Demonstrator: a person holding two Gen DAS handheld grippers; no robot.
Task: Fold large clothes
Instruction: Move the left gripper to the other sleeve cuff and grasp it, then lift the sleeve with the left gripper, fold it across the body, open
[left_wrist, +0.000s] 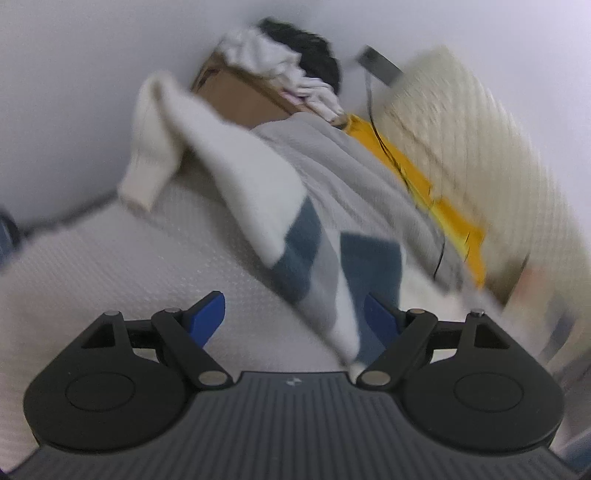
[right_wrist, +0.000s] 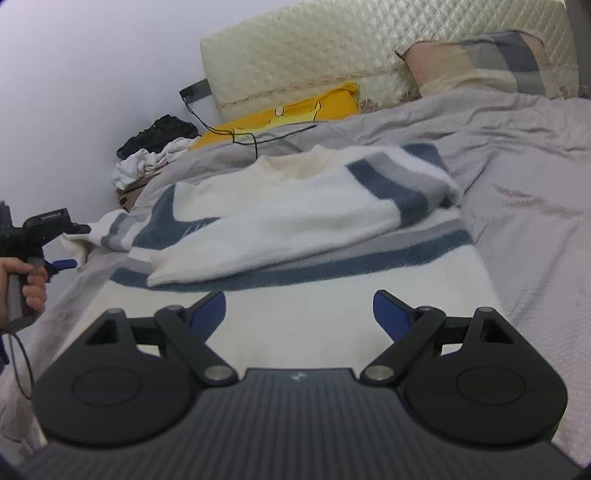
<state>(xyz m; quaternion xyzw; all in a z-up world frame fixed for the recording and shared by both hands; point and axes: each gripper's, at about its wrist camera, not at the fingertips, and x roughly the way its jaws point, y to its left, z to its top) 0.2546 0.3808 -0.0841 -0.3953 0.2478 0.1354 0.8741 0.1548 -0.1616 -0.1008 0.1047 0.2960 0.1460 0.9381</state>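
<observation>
Blue-padded jaws of the right gripper stand wide and empty above the near hem of a large fluffy white sweater with navy and grey stripes, which lies spread on the bed just ahead of it. One sleeve is already folded across the chest; the far-left sleeve and the lengthwise fold appear still to come, so the job looks roughly a third done. At the far left of the right wrist view, the left gripper, held in a person's hand, sits beside that loose cuff; in its own blurred view the blue fingers are spread apart, the striped sleeve crossing by the right one with no pad pressing on it.

Beyond the sweater stretches a rumpled grey bedspread, over a white textured mattress. Farther off stands a cream quilted headboard, a yellow cloth, a patchwork pillow, and a cardboard box heaped with clothes.
</observation>
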